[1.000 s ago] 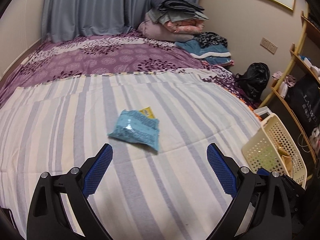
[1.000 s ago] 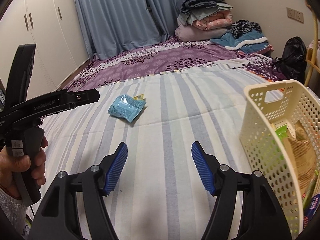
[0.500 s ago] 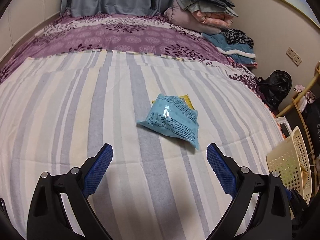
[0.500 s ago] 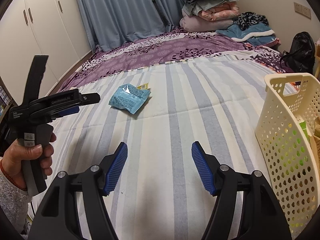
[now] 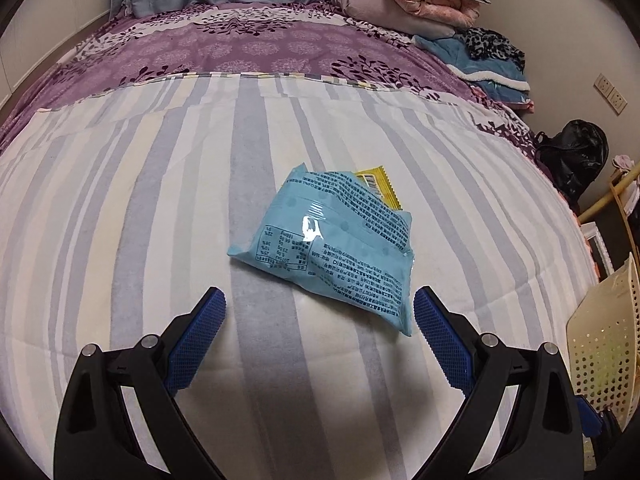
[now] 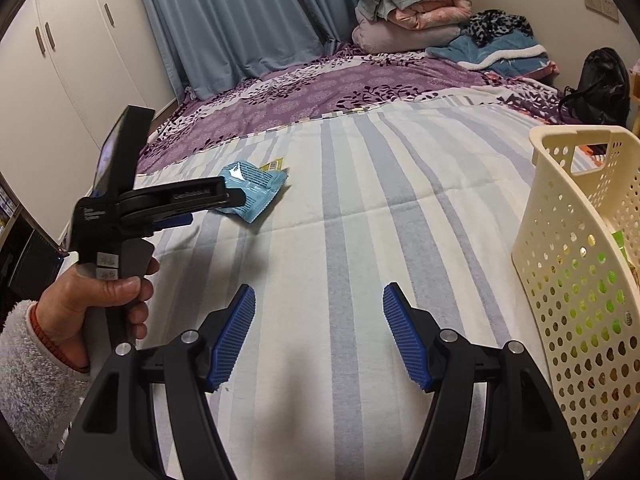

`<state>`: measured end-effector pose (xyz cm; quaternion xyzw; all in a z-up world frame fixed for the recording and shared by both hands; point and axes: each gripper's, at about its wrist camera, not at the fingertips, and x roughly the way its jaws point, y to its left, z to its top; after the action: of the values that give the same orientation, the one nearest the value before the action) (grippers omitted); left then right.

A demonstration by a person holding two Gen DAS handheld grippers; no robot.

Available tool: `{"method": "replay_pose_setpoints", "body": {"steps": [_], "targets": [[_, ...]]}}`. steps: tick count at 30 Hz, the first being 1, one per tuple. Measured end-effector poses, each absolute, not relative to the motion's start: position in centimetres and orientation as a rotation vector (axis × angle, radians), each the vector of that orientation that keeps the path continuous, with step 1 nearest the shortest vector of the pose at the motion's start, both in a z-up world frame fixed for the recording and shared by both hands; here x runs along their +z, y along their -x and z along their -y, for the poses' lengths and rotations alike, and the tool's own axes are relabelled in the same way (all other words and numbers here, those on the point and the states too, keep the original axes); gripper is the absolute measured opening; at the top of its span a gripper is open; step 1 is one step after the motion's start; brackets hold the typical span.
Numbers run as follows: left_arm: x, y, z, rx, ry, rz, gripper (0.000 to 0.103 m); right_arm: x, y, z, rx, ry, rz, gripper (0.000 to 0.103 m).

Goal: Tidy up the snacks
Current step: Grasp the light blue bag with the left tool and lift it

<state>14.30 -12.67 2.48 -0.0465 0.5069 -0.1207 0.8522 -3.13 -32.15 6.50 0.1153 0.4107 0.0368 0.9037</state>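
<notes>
On the striped bedspread (image 5: 160, 200) lies a blue snack packet (image 5: 332, 248) (yellow one beneath); left gripper (image 5: 320, 312) wide, right gripper (image 6: 319, 300) half-spread, both empty.

I count two snack packs on my bed (image 5: 120, 208): one blue pack (image 5: 332, 248) and one yellow pack (image 5: 378, 184) that peeks out from under it. There is one cream basket (image 6: 576, 240) with lots of little holes. More snacks sit inside it, but I cannot count them through the holes. I have two grippers, the left gripper (image 5: 320, 320) and the right gripper (image 6: 319, 312), and each one has two blue fingers (image 5: 198, 336). I see one black bag (image 6: 600, 84) by the wall. There is one pile of folded blankets (image 6: 412, 12).
</notes>
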Motion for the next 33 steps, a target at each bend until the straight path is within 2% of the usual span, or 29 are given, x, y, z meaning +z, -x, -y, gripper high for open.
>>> {"method": "replay_pose_setpoints", "body": {"steps": [17, 24, 33], "targets": [[2.5, -14.7, 8.4, -0.141, 0.046, -1.069, 0.096, 6.1, 2.6, 32.4, 0.098, -0.263, -0.846, 0.067], [3.6, -15.6, 11.4, -0.205, 0.081, -1.046, 0.096, 6.1, 2.7, 32.6, 0.095, -0.260, -0.845, 0.067], [2.5, -18.9, 14.1, -0.165, 0.152, -1.074, 0.096, 5.8, 2.7, 33.3, 0.069, -0.260, -0.857, 0.067]]}}
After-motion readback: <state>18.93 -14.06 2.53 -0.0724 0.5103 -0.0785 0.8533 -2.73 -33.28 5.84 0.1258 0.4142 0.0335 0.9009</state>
